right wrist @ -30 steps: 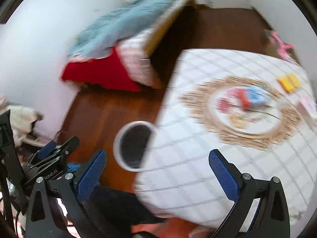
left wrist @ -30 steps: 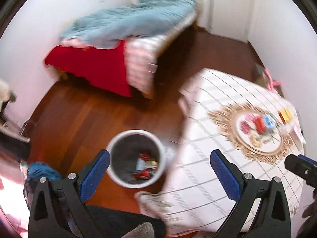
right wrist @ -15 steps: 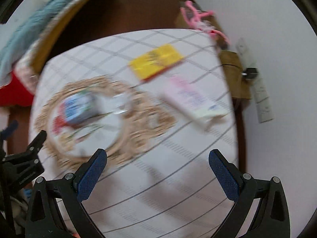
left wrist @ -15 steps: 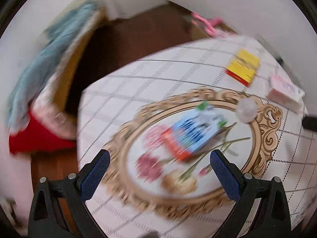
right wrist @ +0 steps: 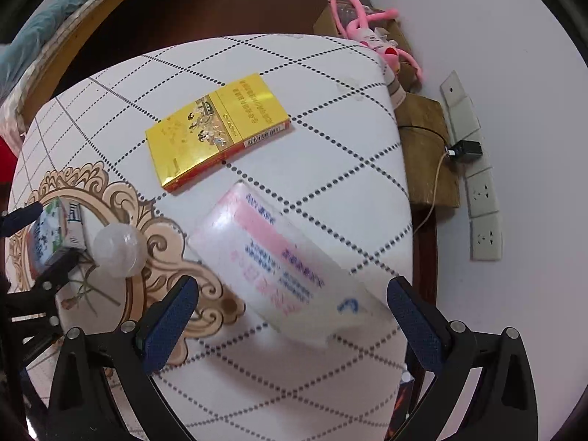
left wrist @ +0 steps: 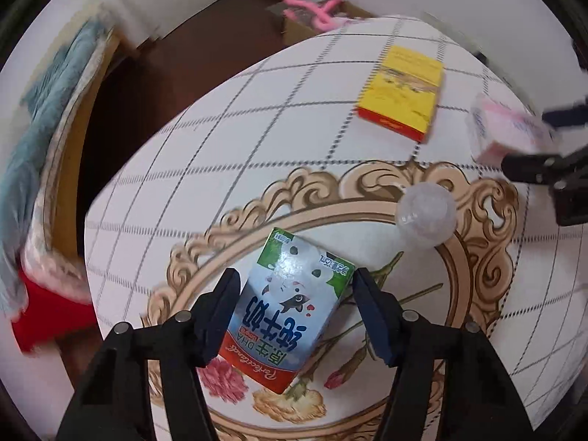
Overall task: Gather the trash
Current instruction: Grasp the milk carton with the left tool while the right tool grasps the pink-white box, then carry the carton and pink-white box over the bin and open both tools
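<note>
A blue and white milk carton (left wrist: 290, 305) lies flat on the round white table (left wrist: 220, 147), in its gold-framed flower print. My left gripper (left wrist: 294, 308) points down over the carton. Its jaws are closing on it, with both pads against the carton's long sides. My right gripper (right wrist: 292, 323) hangs open above a blurred pink and white tissue pack (right wrist: 279, 268), which lies between and just ahead of its fingers. A yellow flat box (right wrist: 217, 128) and a clear plastic ball (right wrist: 117, 250) lie between the two.
The table edge drops to a dark wooden floor (left wrist: 154, 73). A bed with a blue blanket (left wrist: 33, 117) stands at the left. A pink toy (right wrist: 367, 33) lies on cardboard boxes by the wall, near wall sockets (right wrist: 481, 198) with a plugged cable.
Both grippers swung from the floor and the bin to over the table and came lower. The left jaws narrowed around the milk carton. The right gripper came over the tissue pack.
</note>
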{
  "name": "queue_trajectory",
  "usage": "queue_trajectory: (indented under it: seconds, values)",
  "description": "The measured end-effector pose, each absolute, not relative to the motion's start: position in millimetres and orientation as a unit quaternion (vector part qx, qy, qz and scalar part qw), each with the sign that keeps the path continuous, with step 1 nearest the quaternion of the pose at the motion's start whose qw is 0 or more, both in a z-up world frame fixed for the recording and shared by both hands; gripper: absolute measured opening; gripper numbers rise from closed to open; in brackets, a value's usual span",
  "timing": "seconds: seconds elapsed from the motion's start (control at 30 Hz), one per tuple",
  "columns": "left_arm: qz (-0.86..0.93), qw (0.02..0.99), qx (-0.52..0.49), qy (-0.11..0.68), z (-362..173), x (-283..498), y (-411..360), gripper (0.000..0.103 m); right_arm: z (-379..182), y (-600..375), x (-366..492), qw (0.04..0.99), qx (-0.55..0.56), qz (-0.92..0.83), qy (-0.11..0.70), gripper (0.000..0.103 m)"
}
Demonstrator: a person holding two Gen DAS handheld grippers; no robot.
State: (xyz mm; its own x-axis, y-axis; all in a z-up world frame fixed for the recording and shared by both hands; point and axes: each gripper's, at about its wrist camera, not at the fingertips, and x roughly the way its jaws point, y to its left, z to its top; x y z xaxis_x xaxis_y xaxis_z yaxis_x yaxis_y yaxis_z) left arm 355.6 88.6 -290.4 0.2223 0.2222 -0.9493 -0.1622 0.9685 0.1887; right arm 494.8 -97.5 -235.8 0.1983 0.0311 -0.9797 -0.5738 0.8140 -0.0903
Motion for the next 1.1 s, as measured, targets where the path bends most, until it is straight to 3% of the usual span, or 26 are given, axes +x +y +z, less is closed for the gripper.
queue_trajectory:
  seconds: [0.07, 0.13, 0.17, 0.3, 0.6, 0.67, 0.8, 1.1]
  values:
    - [0.156, 0.769, -0.014, 0.62, -291, 354, 97, 0.06, -239, -96, 495, 0.742, -0.221, 0.209, 0.598, 0.092]
    - [0.169, 0.767, -0.054, 0.617, -289, 349, 106, 0.06, -241, -96, 494, 0.742, -0.213, 0.206, 0.601, 0.074]
    - [0.17, 0.769, -0.063, 0.613, -289, 348, 108, 0.06, -241, -98, 494, 0.74, -0.201, 0.208, 0.608, 0.073]
    - [0.147, 0.766, -0.057, 0.624, -302, 351, 105, 0.061, -239, -94, 486, 0.712, -0.152, 0.243, 0.641, 0.072]
    - [0.147, 0.778, -0.025, 0.61, -305, 351, 94, 0.056, -249, -66, 479, 0.708, -0.211, 0.235, 0.632, 0.072]
    - [0.148, 0.779, -0.025, 0.608, -304, 347, 85, 0.055, -253, -65, 479, 0.711, -0.22, 0.23, 0.628, 0.065]
    - [0.153, 0.78, -0.022, 0.606, -303, 347, 83, 0.054, -254, -61, 474, 0.718, -0.236, 0.228, 0.614, 0.062]
    - [0.192, 0.802, -0.003, 0.566, -266, 329, 77, 0.053, -240, -67, 458, 0.734, -0.214, 0.232, 0.602, 0.061]
